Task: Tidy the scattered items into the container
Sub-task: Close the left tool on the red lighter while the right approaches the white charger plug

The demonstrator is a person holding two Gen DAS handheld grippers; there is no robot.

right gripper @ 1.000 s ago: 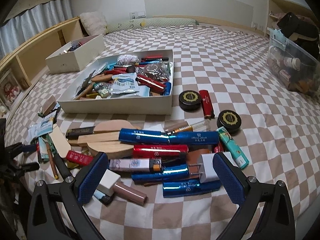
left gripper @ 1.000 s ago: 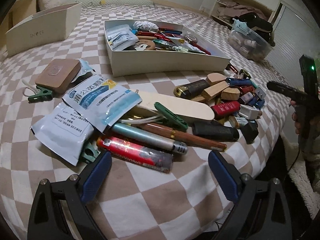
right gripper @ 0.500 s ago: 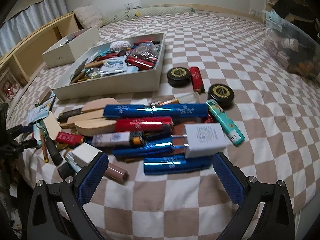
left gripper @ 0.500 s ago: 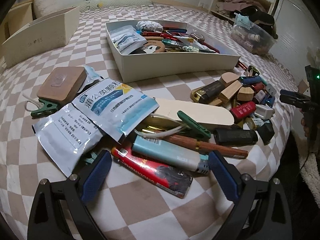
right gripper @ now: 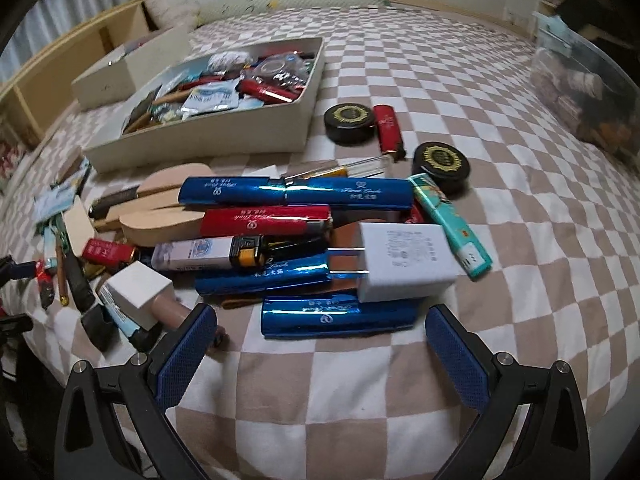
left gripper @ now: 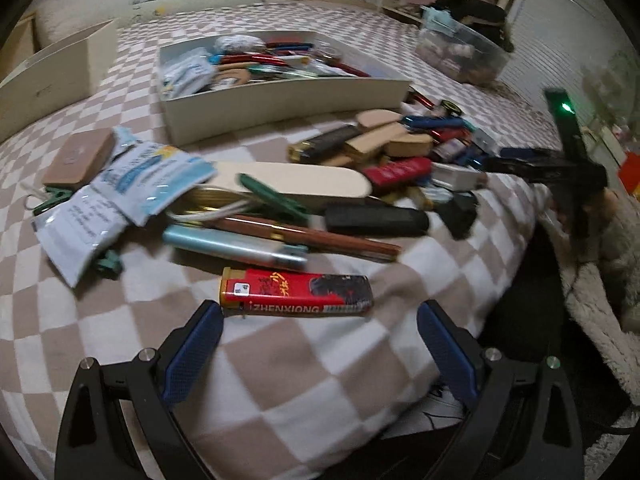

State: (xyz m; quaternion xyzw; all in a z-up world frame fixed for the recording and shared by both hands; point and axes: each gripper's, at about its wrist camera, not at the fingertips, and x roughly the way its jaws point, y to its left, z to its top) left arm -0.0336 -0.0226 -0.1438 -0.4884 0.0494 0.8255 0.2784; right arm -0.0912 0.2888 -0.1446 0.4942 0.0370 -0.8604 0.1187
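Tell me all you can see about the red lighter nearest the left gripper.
The red lighter is a long flat body, red turning black toward its right end, with "ZHENXIONG" in white and a gold-coloured left end. It lies flat, crosswise, on the checked bedcover, apart from the pile, just ahead of the open left gripper, untouched.

Lighter (left gripper: 296, 291) lying nearest the edge, pens (left gripper: 280, 240) behind it, tray (left gripper: 280, 100) farther back, charger (right gripper: 404, 264) atop foil sticks (right gripper: 336, 318).
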